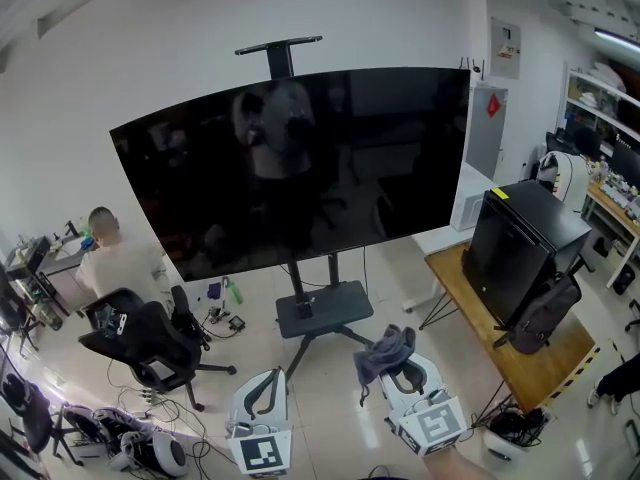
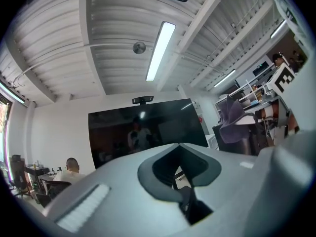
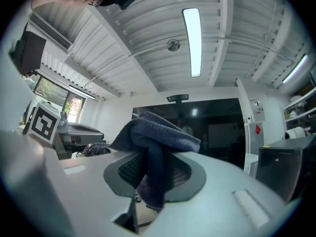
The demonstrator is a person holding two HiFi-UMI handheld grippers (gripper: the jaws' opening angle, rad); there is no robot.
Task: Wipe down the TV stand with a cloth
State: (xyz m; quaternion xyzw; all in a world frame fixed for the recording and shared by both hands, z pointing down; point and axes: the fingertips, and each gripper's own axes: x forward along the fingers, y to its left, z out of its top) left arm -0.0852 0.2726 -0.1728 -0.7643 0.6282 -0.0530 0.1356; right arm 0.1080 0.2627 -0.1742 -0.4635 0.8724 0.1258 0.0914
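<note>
A big dark TV (image 1: 300, 168) stands on a black rolling stand, whose base shelf (image 1: 322, 310) sits low over the floor. Both grippers hover in front of that base and point up toward the screen. My right gripper (image 1: 403, 376) is shut on a dark blue-grey cloth (image 1: 388, 351). In the right gripper view the cloth (image 3: 157, 144) drapes over the jaws, with the TV (image 3: 212, 132) behind it. My left gripper (image 1: 263, 393) is at the left, shut and holding nothing. In the left gripper view its jaws meet (image 2: 181, 176) below the TV (image 2: 145, 130), and the cloth (image 2: 232, 116) shows at the right.
A person (image 1: 112, 258) sits at a desk at the left, beside a black office chair (image 1: 150, 343). Cables and small items (image 1: 222, 303) litter the floor by the stand. At the right, a wooden table (image 1: 480, 308) carries a black cabinet (image 1: 525, 248), with a backpack (image 1: 545, 313) hanging against it.
</note>
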